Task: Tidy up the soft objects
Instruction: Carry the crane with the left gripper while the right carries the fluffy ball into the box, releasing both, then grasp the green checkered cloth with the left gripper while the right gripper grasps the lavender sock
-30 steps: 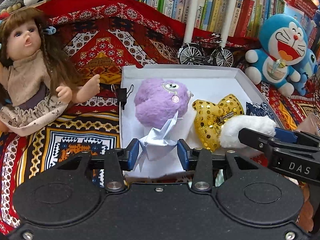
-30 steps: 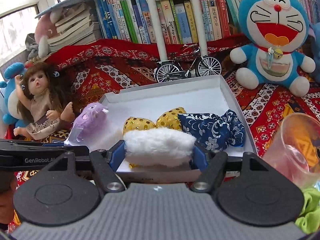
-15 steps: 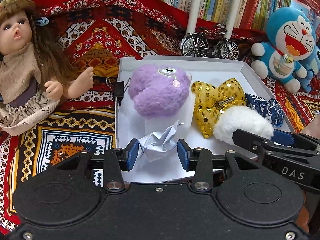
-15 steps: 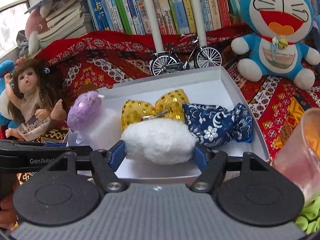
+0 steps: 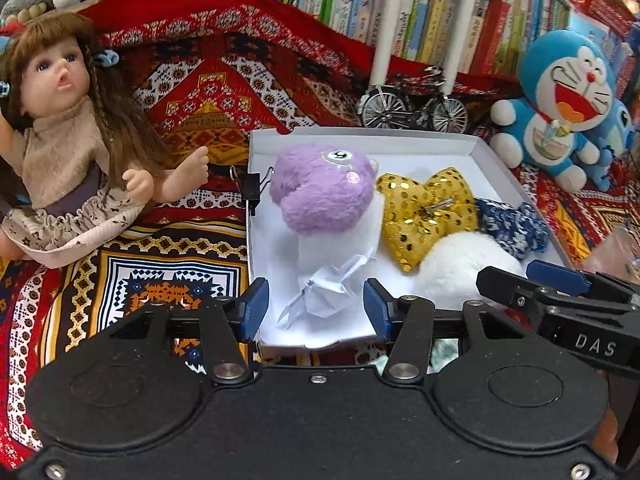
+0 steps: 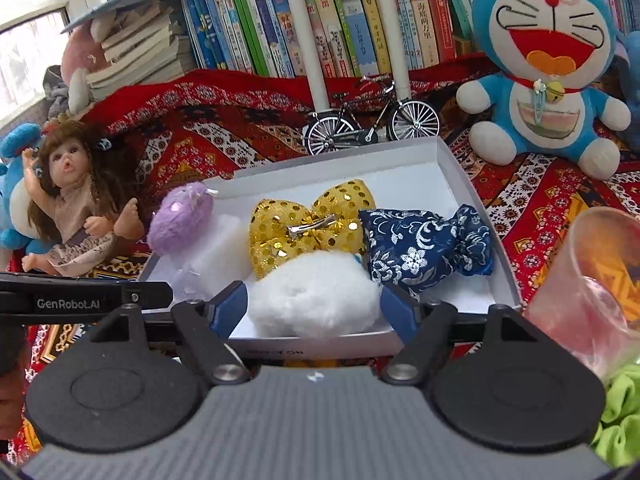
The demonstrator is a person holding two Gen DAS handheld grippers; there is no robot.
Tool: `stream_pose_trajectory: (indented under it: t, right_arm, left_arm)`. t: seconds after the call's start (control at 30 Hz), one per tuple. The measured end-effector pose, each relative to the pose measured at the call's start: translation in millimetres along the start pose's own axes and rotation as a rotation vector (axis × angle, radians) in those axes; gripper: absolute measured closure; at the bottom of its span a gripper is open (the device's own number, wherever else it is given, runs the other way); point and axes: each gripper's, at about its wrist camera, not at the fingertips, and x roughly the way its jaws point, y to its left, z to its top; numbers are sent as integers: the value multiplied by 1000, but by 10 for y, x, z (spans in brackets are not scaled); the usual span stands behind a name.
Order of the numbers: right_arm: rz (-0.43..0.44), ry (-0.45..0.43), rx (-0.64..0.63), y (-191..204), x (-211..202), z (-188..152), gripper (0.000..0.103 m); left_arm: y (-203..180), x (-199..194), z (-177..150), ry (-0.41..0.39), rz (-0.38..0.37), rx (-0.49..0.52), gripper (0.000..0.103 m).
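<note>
A white box (image 5: 360,136) holds a purple plush (image 5: 324,196), a gold sequin bow (image 5: 424,208), a blue floral pouch (image 5: 512,224), a white fluffy ball (image 5: 460,268) and a silver paper crane (image 5: 328,292). My left gripper (image 5: 316,308) is open, its fingers apart on either side of the crane, which lies in the box's front left. My right gripper (image 6: 314,308) has its pads at both sides of the white fluffy ball (image 6: 316,300), at the front of the box (image 6: 452,168). The bow (image 6: 312,228), the pouch (image 6: 424,248) and the purple plush (image 6: 180,224) lie behind the ball.
A doll (image 5: 72,136) sits left of the box on a patterned cloth (image 5: 120,280). A Doraemon plush (image 5: 560,112) sits at the right, a model bicycle (image 5: 412,104) behind the box. A pink plastic cup (image 6: 596,288) and green cloth (image 6: 620,412) are at the right. Books line the back.
My left gripper has opened and let go of the paper crane, which now lies in the box. My right gripper has lowered the white ball into the box and widened slightly.
</note>
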Motion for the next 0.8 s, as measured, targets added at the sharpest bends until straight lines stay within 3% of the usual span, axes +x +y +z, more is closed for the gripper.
stream_pose_trajectory:
  t: [0.5, 0.63, 0.8]
  right_arm:
    - [57, 64, -79, 17, -458, -171, 21]
    - [41, 83, -146, 31, -469, -307, 21]
    - [41, 98, -169, 9, -419, -426, 21]
  left_arm:
    - [-296, -399, -192, 43, -172, 133, 42]
    - [-390, -370, -252, 73, -169, 175, 41]
    - [-412, -239, -266, 124, -173, 160, 42]
